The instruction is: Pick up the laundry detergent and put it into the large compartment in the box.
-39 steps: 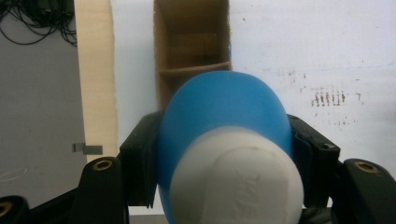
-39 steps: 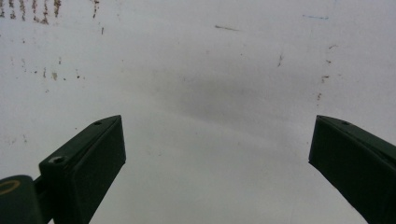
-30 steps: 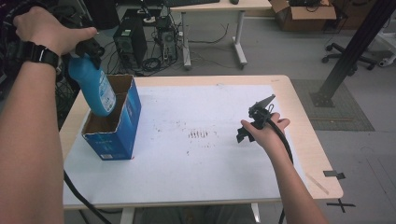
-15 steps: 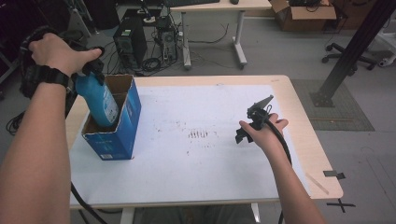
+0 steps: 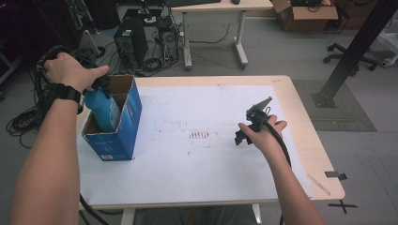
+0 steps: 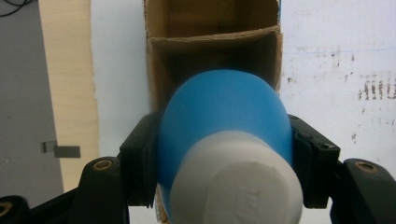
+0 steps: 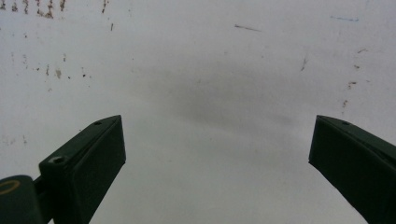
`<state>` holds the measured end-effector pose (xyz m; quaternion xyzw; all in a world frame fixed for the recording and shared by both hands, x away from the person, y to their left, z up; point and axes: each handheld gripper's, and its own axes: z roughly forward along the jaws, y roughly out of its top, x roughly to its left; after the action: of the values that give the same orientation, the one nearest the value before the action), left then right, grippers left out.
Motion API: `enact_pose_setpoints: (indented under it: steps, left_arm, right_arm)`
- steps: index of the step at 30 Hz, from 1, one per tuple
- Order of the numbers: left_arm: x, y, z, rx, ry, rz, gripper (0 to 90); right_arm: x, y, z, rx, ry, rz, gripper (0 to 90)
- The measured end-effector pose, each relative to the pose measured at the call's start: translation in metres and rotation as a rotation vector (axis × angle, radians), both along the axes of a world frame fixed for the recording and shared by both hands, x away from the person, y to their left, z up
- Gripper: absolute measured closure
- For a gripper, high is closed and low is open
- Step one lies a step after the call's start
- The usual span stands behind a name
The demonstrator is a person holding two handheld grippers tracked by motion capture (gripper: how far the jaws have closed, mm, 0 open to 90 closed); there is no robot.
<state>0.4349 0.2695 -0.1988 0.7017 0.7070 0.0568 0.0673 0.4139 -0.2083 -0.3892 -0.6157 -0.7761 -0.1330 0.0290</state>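
Blue bottle [image 5: 104,110], lower half hidden, seemingly inside box [image 5: 123,133].

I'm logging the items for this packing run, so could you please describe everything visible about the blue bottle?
The blue bottle looks like smooth plastic, with a rounded shoulder and a white cap. The left claw grips it on both sides just below the cap. It tilts, its base down inside the blue cardboard box at the table's left.
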Motion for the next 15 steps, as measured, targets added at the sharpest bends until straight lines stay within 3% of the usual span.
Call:
enact_pose_setpoints:
  steps: [15]
  left_arm:
    - [-0.001,-0.002,-0.043,0.015,0.042,-0.013,37.4]
  right_arm:
    - [-0.001,0.004,-0.006,-0.009,0.002,0.01,3.9]
